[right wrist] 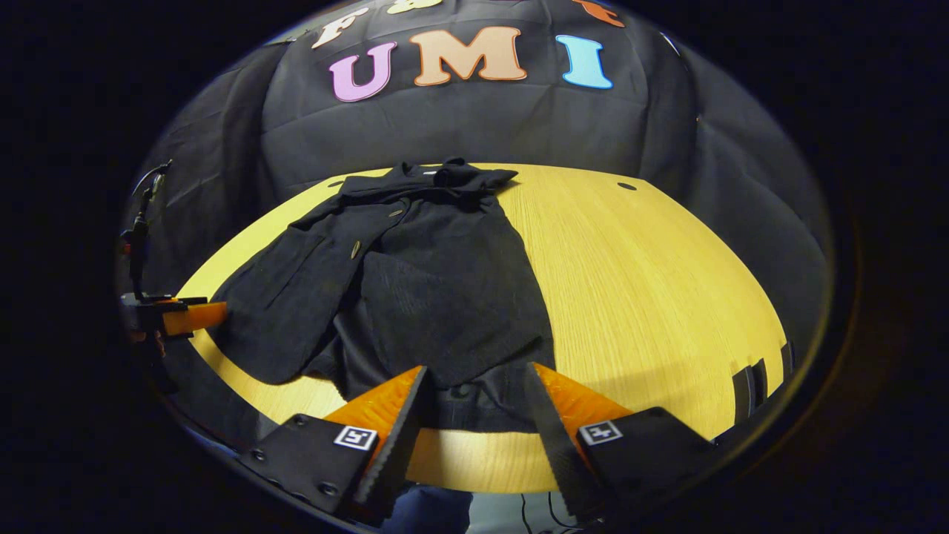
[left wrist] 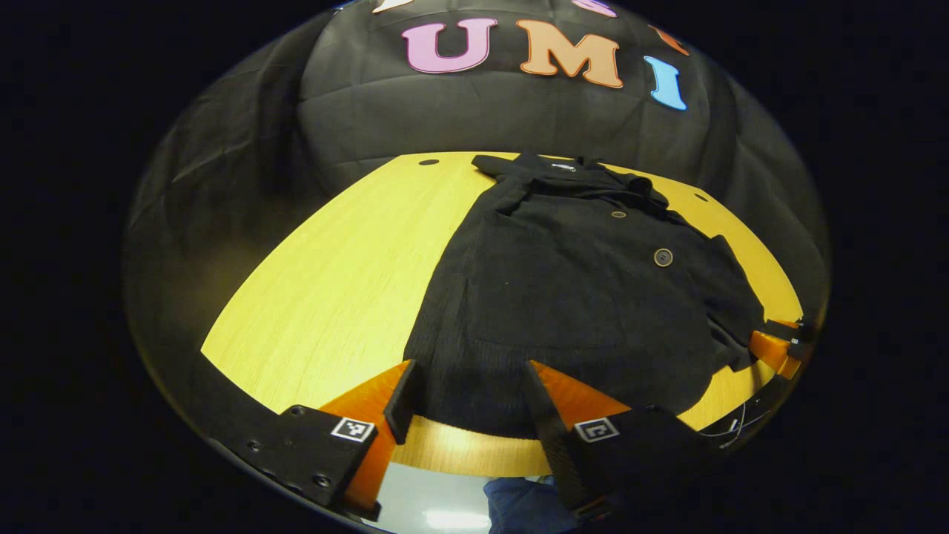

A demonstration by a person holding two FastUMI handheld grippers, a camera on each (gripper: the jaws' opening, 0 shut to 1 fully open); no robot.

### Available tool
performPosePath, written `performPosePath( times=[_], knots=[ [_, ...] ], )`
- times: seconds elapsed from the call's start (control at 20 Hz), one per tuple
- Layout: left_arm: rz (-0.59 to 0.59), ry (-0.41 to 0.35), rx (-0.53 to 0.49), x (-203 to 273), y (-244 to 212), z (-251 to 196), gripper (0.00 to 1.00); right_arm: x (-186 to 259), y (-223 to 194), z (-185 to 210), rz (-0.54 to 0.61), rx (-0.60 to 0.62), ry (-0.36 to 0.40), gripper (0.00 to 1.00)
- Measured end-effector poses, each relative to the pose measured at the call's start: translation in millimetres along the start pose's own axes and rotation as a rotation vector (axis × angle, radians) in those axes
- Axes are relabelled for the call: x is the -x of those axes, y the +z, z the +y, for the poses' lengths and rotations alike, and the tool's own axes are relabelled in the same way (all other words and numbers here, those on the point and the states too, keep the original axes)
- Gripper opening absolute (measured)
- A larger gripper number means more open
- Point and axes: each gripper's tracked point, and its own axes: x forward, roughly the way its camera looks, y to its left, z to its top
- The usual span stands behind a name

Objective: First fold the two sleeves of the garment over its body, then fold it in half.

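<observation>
A black cloth wall backed a yellow wooden table [left wrist: 334, 282], and on it lay the dark garment [left wrist: 563, 297], its collar [left wrist: 563, 174] toward the wall and its hem toward the table's near edge, so its long axis ran away from both grippers. Both sleeves appeared already laid over the body, which I judged left the fold in half still to do.

The left gripper [left wrist: 471, 400] hovered at the garment's hem with its fingers spread apart, gripping nothing; the hem lay just ahead between them. The right gripper [right wrist: 474, 404] stood likewise at the hem, fingers spread and empty. Each looked about equally near the hem, so a lift of that edge toward the collar seemed the natural move for both together.

The left gripper view showed the button [left wrist: 663, 257] on the garment's front and the other gripper at the garment's far side. The right gripper view showed instead the folded sleeve panel [right wrist: 445, 311] lying over the body and the left gripper beside the garment's opposite edge.
</observation>
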Motion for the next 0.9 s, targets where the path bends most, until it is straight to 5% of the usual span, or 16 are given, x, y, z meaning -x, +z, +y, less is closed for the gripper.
performPosePath(
  times=[0.25, 0.3, 0.4, 0.45, 0.55, 0.9],
  knots=[
    [0.006, -0.039, 0.003, 0, -1, -14, 0.45, 1, -1, 14, -0.009, 0.016, 0.045, 0.22],
    [0.004, -0.047, 0.019, -1, -1, -17, 0.26, -1, 0, 14, -0.001, 0.011, 0.051, 0.18],
    [0.001, -0.043, 0.047, -1, 0, -18, 0.03, 2, -1, 17, 0.013, 0.008, 0.055, 0.24],
    [0.002, -0.043, 0.054, 0, 0, -19, 0.02, 1, 0, 17, 0.016, 0.012, 0.05, 0.11],
    [0.004, -0.049, 0.068, -1, 0, -19, 0.0, 2, 0, 17, 0.02, 0.017, 0.039, 0.06],
    [0.041, -0.063, 0.084, -3, 3, -18, 0.0, 7, 12, 17, 0.011, -0.017, 0.02, 0.02]
  ],
)
